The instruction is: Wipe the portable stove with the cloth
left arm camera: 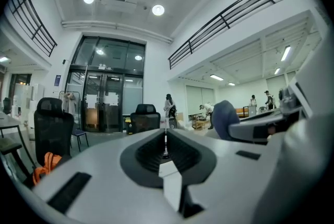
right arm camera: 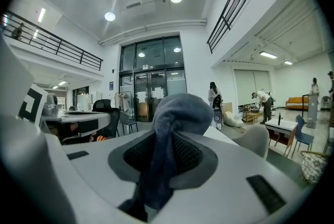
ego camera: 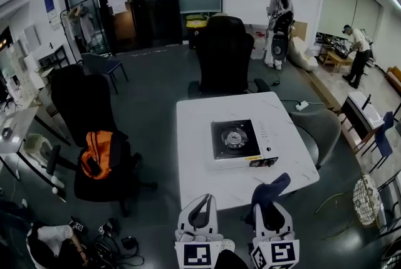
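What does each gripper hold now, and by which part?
Right gripper pinches the cloth partway along, a bunch sticking out beyond. Left gripper: shut, empty.

A white, square-topped table (ego camera: 195, 155) stands mid-room on the dark floor (ego camera: 156, 105). On it lies a portable stove (ego camera: 242, 143), flat, right of centre and closer to the near edge than the far one. Its black burner plate is on the left and its pale cover on the right.

Head view is looking dim, gripper views brighter.
Ceiling lights (left arm camera: 158, 9) are glaring, edges are bending fisheye-style, and the left gripper (left arm camera: 165, 152) is blurring up close.
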Demonstrator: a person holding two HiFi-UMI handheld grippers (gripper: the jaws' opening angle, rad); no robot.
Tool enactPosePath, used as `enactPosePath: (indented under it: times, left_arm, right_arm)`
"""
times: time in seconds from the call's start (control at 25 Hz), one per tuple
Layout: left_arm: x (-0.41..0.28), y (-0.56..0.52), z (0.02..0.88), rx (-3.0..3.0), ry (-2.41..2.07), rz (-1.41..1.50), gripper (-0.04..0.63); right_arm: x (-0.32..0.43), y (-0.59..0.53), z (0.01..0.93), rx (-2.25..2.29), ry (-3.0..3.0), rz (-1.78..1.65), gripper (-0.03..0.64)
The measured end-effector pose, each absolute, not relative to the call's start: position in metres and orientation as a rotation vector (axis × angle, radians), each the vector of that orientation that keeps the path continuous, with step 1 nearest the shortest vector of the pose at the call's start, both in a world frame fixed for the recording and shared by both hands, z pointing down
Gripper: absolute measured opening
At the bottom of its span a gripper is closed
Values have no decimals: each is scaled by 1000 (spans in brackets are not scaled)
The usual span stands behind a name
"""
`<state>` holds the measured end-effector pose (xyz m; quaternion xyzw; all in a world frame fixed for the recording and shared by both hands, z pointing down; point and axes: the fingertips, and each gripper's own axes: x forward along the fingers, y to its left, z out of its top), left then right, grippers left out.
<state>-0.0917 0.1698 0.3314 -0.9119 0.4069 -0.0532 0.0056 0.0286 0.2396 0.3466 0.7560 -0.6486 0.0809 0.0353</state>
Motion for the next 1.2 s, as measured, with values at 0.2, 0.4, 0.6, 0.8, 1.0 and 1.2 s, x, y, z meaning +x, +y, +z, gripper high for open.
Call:
enactPosePath:
  times: [0.2,0.4,0.6,0.8,1.0,1.2]
  left_arm:
    - [-59,134,331,-2828,1329,-173,21]
    - [-36,107,331,-2804,1375,-189,21]
    - [-19,94,336,-2795,1404,-211,21]
    - [-11,79,344,-2793,1420,-242,21]
    - [1,56,346,-2804,1403,-262,21]
    - [20,28,346,-2827,1370,-255,21]
  right_arm:
    - [65,198,346,2285,-2043,245,100]
    - [88,166,345,2243,-2090,257,100]
    - [106,146,351,2214,-2116,272,100]
    - [117,133,357,2211,-2121,303,100]
    - [131,115,359,2224,-2093,320,100]
    - [152,88,360,2258,-2058,316,100]
